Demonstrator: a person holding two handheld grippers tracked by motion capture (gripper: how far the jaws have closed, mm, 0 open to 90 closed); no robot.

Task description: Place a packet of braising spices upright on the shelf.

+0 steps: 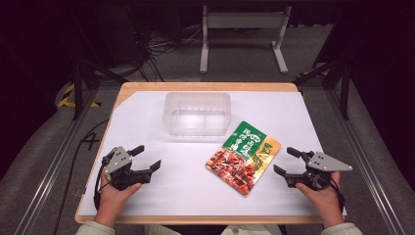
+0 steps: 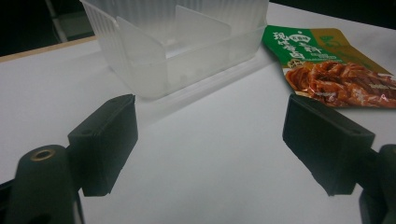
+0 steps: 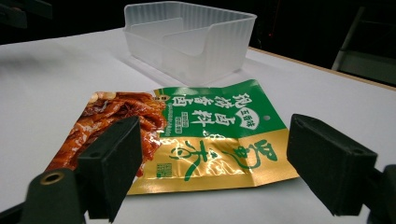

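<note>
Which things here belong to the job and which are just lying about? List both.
Likely the job:
snack pouch
clear plastic bin
left gripper, open
right gripper, open

Lying about:
white frame on the floor
cables beyond the table

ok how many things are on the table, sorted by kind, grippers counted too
Clear plastic boxes: 1, the box
Food packets: 1, the packet
Grippers: 2, the left gripper and the right gripper, both open
Total: 4

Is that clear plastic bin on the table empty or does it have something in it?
Empty. The clear bin holds nothing except its own divider wall, and the snack packet lies flat on the table outside it.
</note>
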